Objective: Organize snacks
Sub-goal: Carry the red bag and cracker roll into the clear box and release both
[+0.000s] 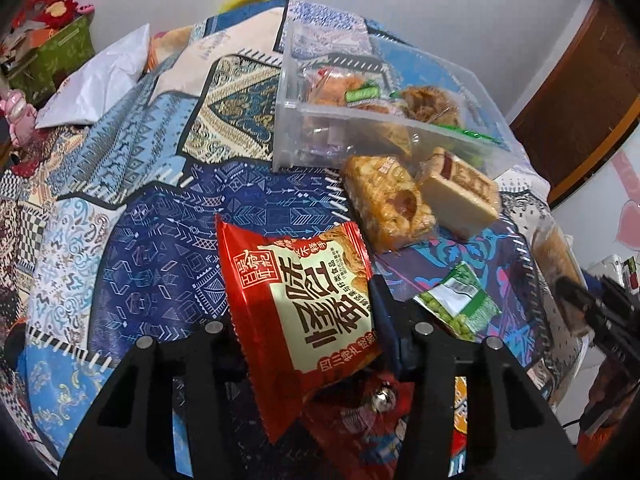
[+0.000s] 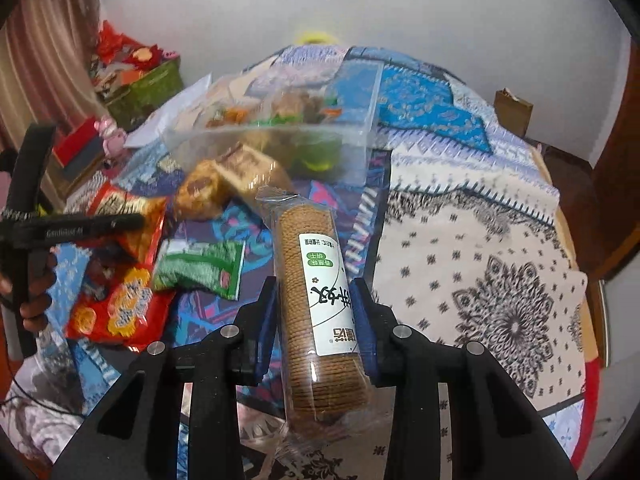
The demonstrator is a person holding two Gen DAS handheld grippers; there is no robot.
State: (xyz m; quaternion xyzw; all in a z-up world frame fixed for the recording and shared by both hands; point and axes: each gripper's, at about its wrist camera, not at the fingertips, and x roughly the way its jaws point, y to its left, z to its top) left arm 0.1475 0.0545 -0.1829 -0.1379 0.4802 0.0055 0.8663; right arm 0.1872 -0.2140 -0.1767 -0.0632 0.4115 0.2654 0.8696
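My left gripper (image 1: 308, 312) is shut on a red snack packet (image 1: 296, 304) and holds it above the patterned tablecloth. My right gripper (image 2: 316, 304) is shut on a clear sleeve of round biscuits (image 2: 316, 292) with a white label, held above the table. A clear plastic bin (image 1: 384, 96) with several wrapped snacks stands at the far middle; it also shows in the right wrist view (image 2: 360, 136). In front of it lie a fried-pastry pack (image 1: 390, 204) and a pale cake bar (image 1: 460, 196). A green pea packet (image 1: 460, 304) lies near the left gripper.
More red snack packets (image 2: 120, 308) lie at the left in the right wrist view, under my left gripper (image 2: 80, 228). A white bag (image 1: 96, 80) and a green box (image 1: 52, 52) sit far left. A brown door (image 1: 584, 88) is at the right. The table edge curves at the right.
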